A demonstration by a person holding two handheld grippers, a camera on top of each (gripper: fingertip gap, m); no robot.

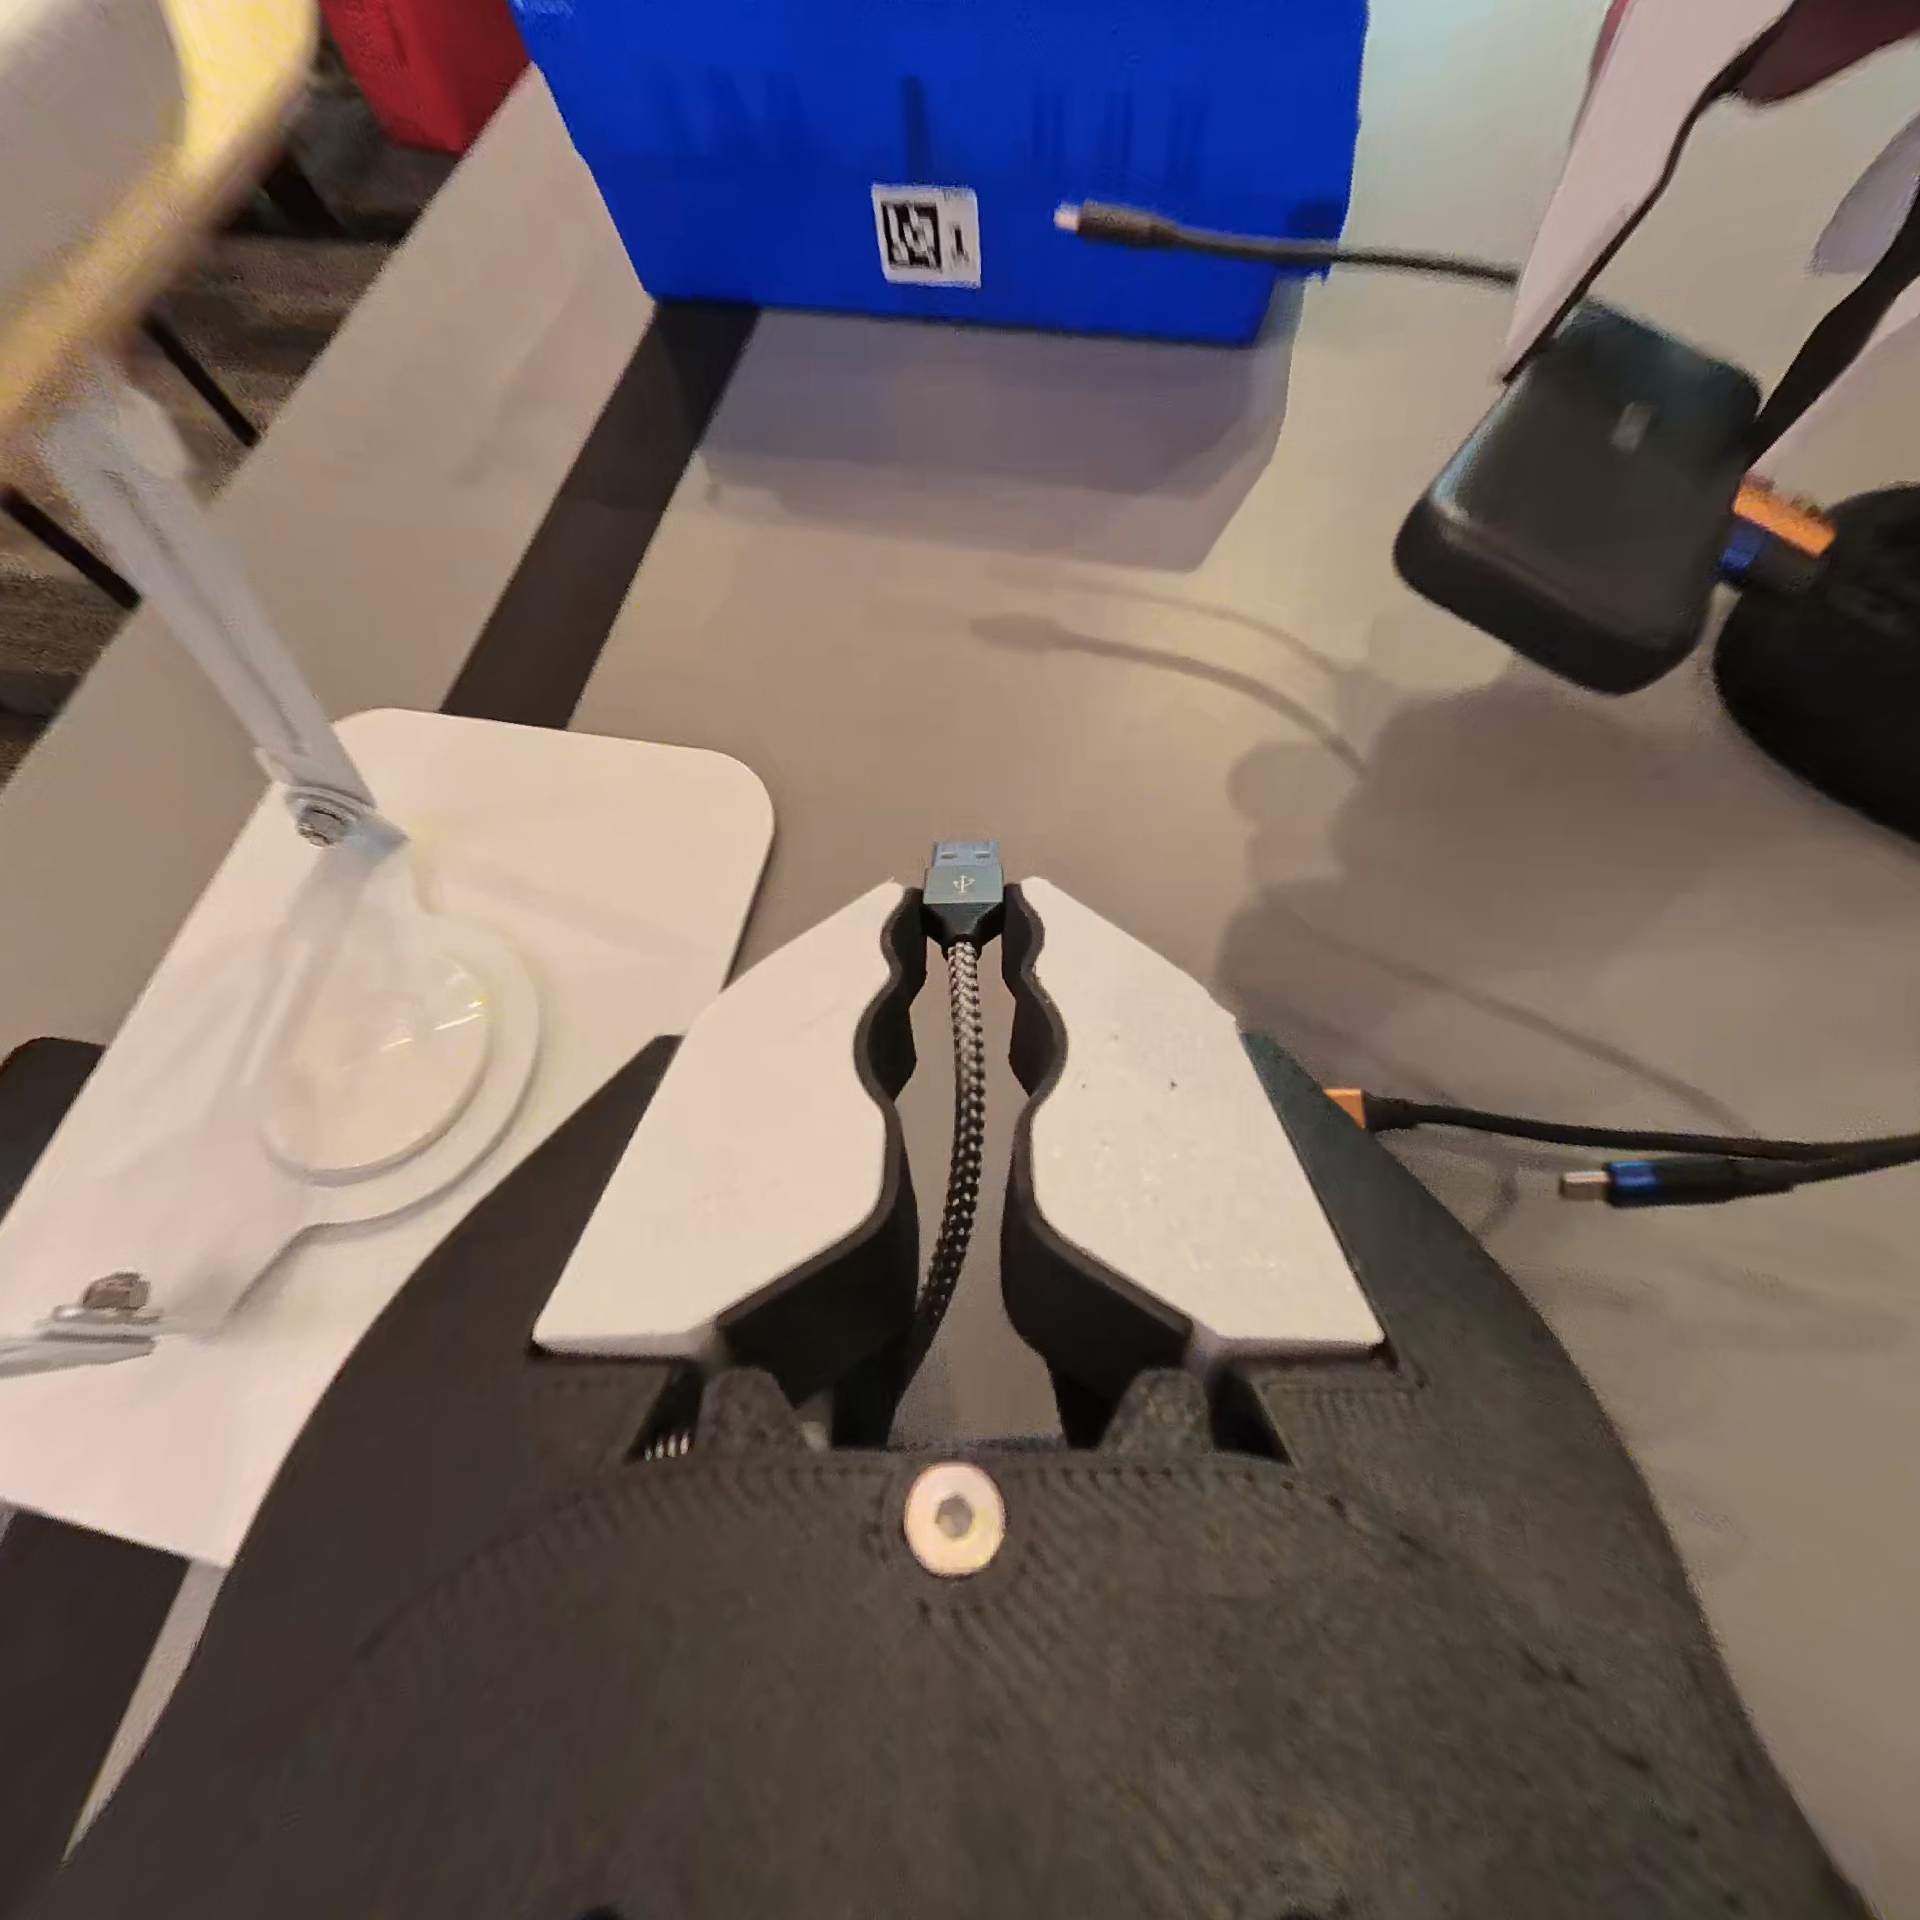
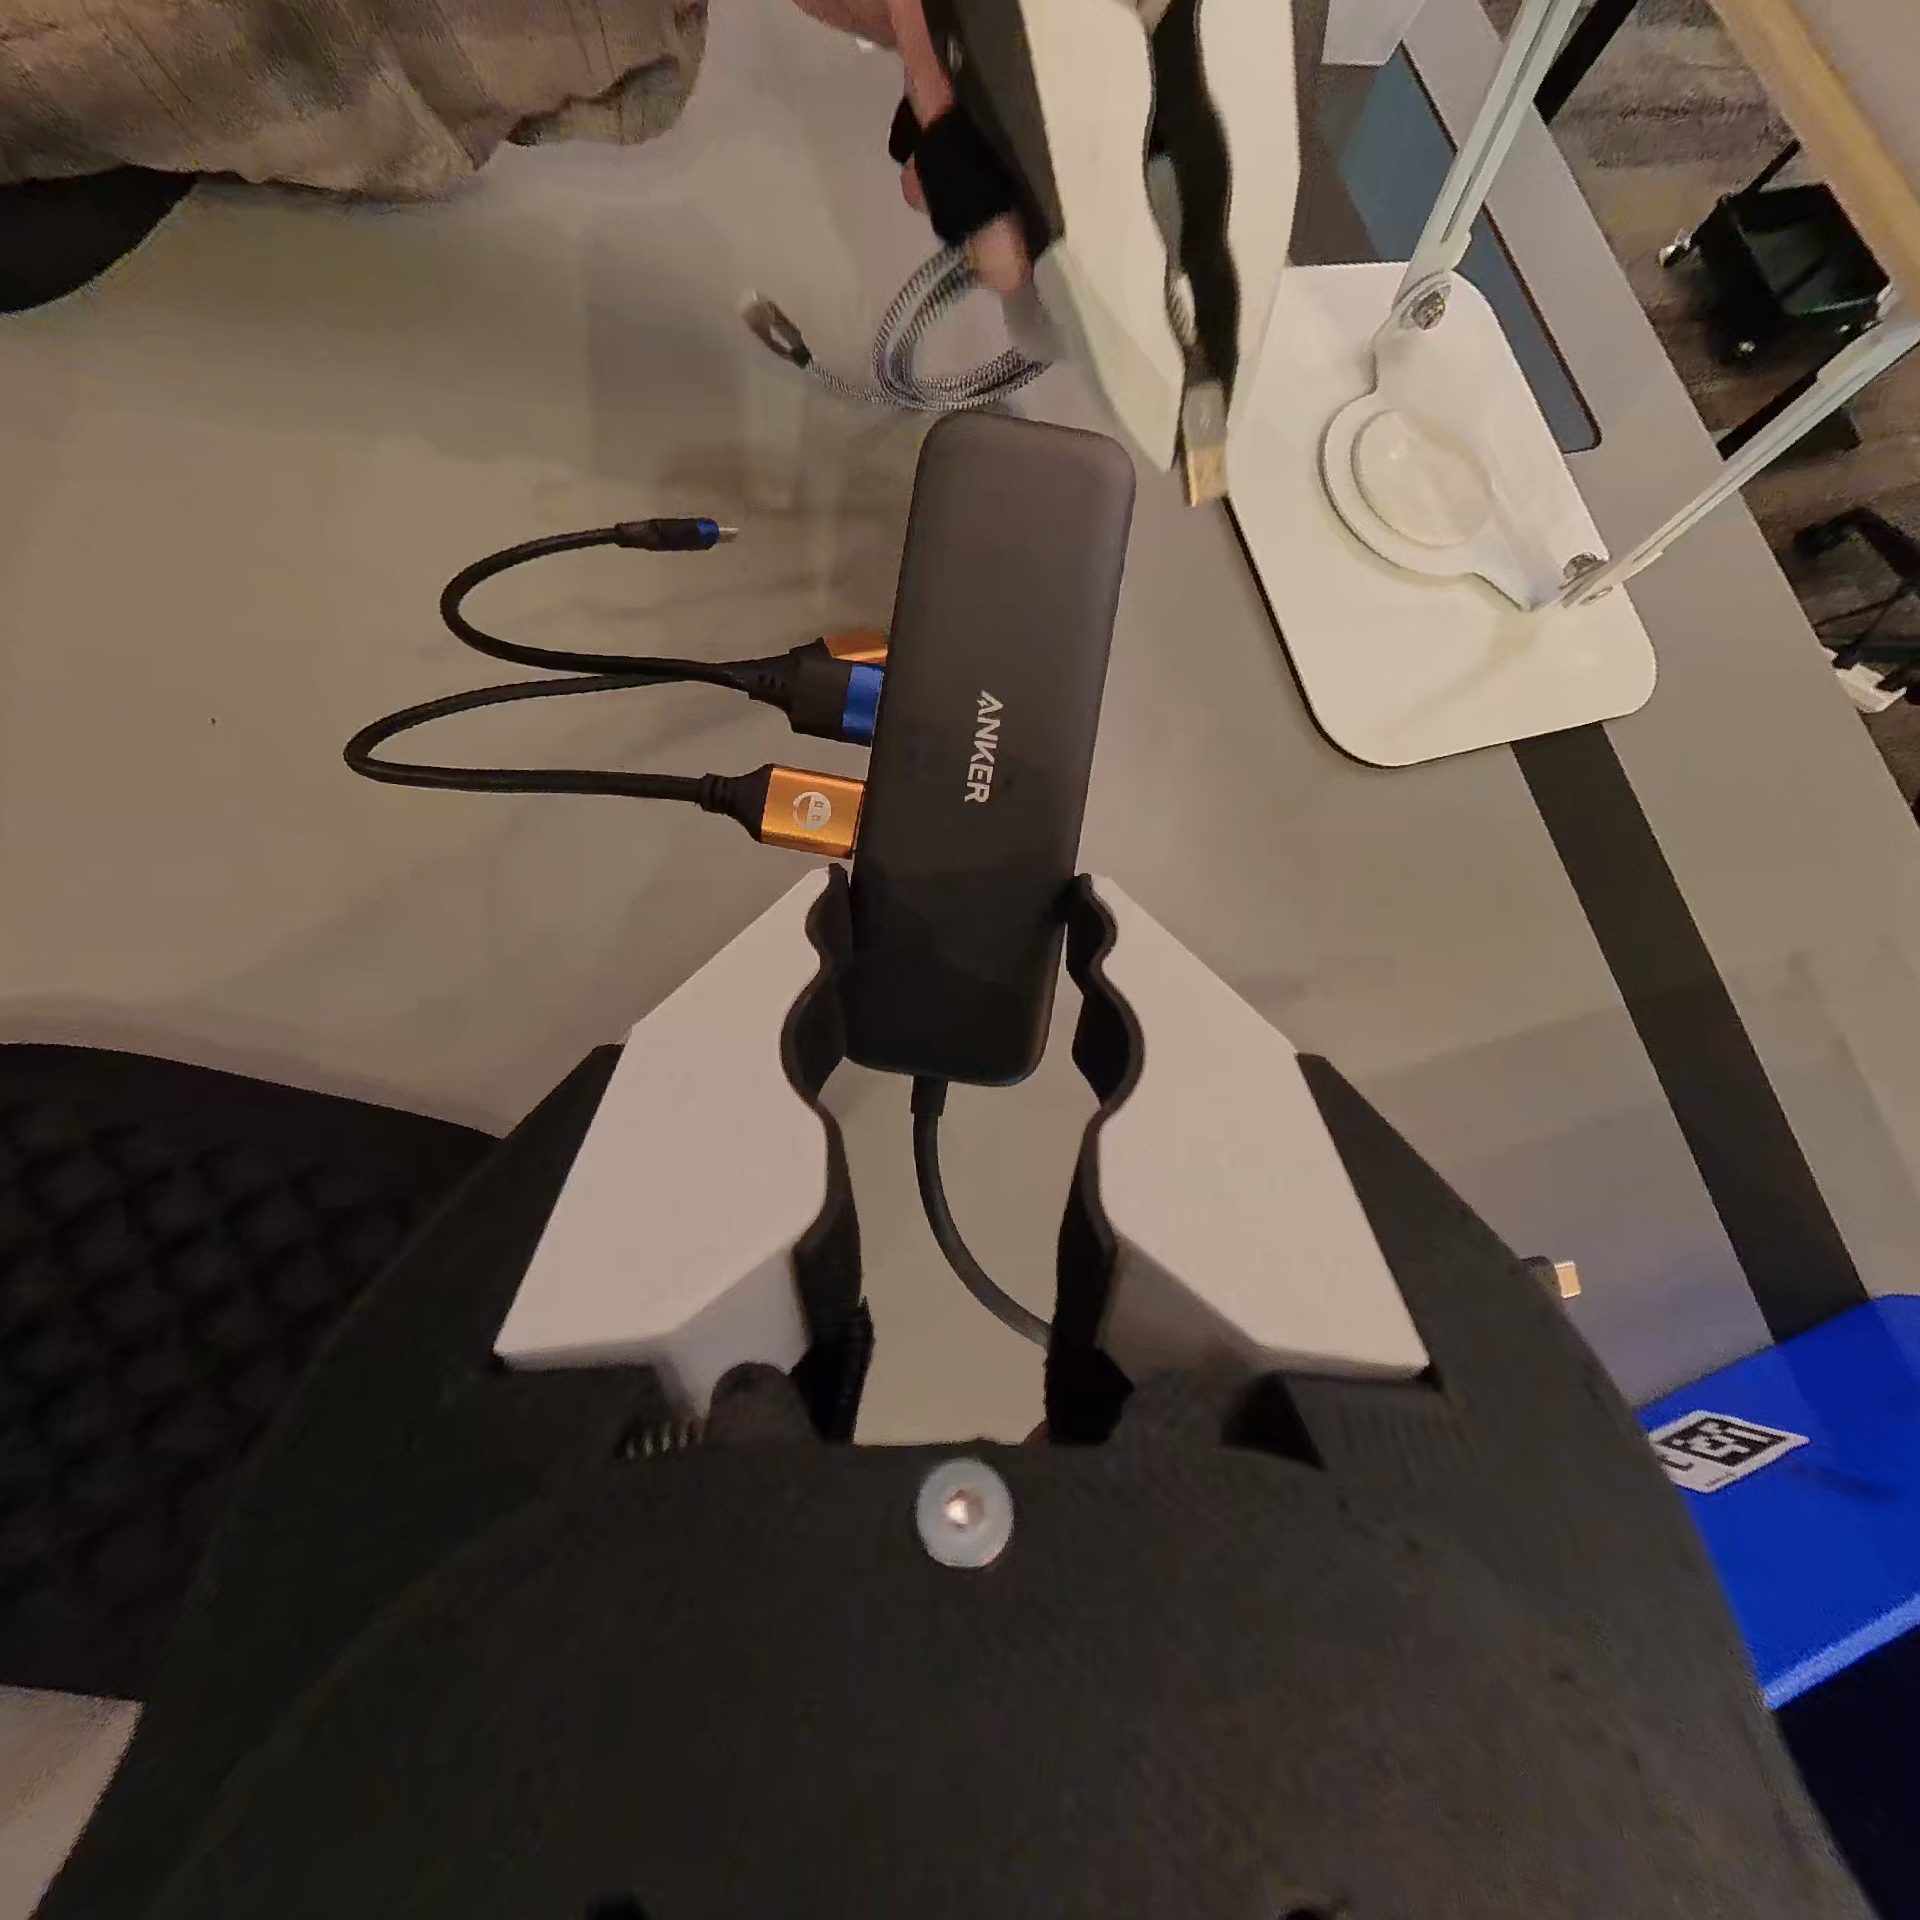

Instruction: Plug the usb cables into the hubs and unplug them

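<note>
My left gripper is shut on the grey USB-A plug of a braided cable, and the plug sticks out past the fingertips. My right gripper is shut on the near end of a black hub and holds it above the table. An orange plug, a blue plug and a second orange plug sit in the hub's left side. In the right wrist view the left gripper holds its plug just past the hub's far right corner, apart from it. The hub shows at the upper right of the left wrist view.
A blue box stands at the far side of the grey table. A white stand base with a metal arm is on the left. Loose cable ends lie on the right. Coiled braided cable lies beyond the hub. A gloved hand is there. The tips of one gripper are about 15 centimetres away from the tips of the other.
</note>
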